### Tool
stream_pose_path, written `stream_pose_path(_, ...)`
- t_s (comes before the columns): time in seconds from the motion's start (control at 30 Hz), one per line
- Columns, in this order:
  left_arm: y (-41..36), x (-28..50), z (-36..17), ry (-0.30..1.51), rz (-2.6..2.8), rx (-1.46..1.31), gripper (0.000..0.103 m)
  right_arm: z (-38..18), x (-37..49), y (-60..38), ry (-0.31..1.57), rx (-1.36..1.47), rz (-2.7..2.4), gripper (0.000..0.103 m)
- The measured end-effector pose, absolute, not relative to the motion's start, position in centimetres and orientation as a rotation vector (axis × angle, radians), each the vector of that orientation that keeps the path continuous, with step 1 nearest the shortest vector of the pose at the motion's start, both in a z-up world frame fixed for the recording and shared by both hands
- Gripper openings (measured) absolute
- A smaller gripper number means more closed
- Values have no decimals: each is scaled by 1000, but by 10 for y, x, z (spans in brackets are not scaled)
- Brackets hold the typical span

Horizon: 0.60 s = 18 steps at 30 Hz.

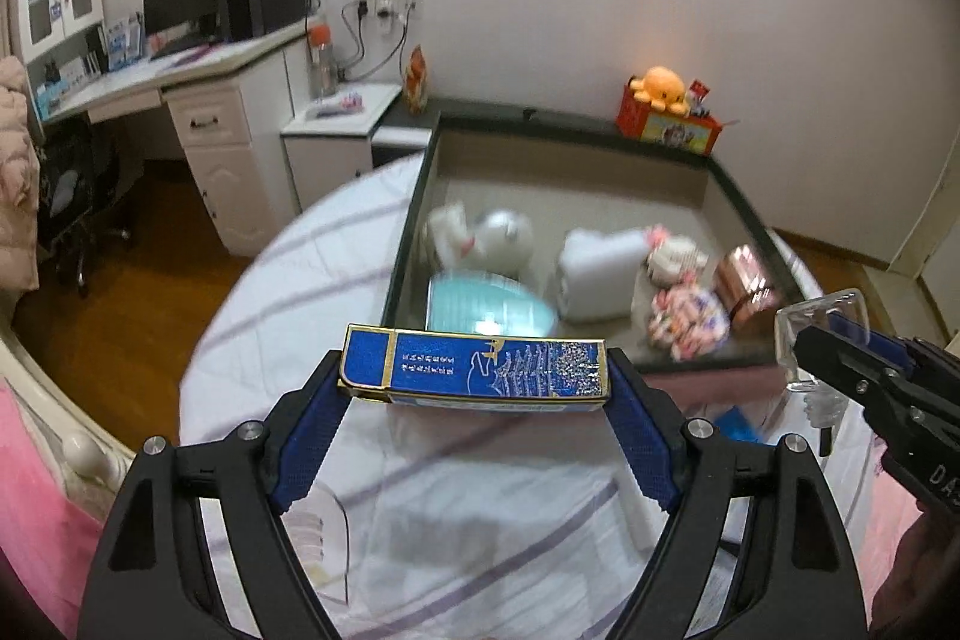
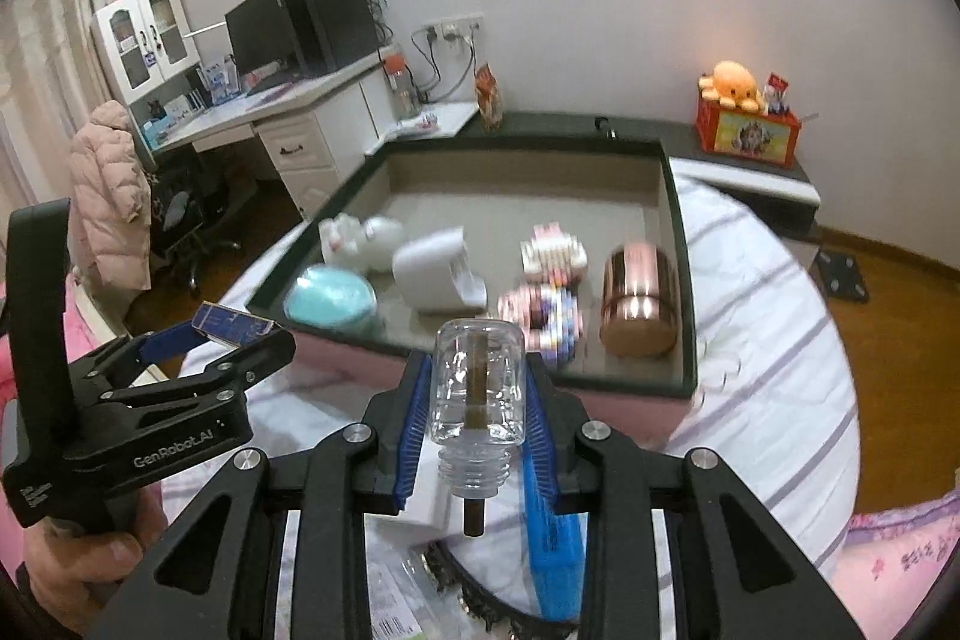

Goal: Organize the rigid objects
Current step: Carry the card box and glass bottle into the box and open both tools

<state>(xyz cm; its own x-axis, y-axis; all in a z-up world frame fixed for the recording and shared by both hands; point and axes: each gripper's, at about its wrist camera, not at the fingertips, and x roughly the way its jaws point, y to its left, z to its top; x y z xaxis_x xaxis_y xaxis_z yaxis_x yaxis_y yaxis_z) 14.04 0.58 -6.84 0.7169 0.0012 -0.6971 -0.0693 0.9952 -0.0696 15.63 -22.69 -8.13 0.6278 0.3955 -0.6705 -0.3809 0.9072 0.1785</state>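
left gripper (image 1: 474,388): clamped on blue box (image 1: 474,370), long axis crosswise between the pads
right gripper (image 2: 477,400): narrow, pinched glass bottle (image 2: 477,382), neck pointing back
tray (image 2: 678,244): straight ahead, slightly below both, nearer right

Landmark: tray (image 2: 675,244), dark green-black rim, beige inside.
Inside tray: round lid (image 2: 330,304) pale turquoise, at near left; jug (image 2: 435,271) plain white, in middle; tin (image 2: 639,301) shiny copper-pink, at right; block figure (image 2: 549,280) pink-white with small blue spots, between jug and tin.
In front of tray: flat box (image 1: 474,367) deep blue, gold edge, white line drawing and silver glitter; bottle (image 2: 477,382) clear glass, brown stick inside; gripper pads (image 1: 312,436) blue, textured.
Under tray: cloth (image 2: 768,340) white, thin purple stripes.
Behind tray: octopus toy (image 2: 735,82) orange.
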Motion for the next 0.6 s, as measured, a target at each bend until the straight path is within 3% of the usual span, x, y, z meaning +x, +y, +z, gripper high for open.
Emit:
stream_pose_path(0.3,1,188,-31,681,24,-70,84,-55,205,-221,718,8,437,31)
stream_pose_path(0.6,-15,282,-68,791,8,-44,84,-83,292,-214,820,19,413,31)
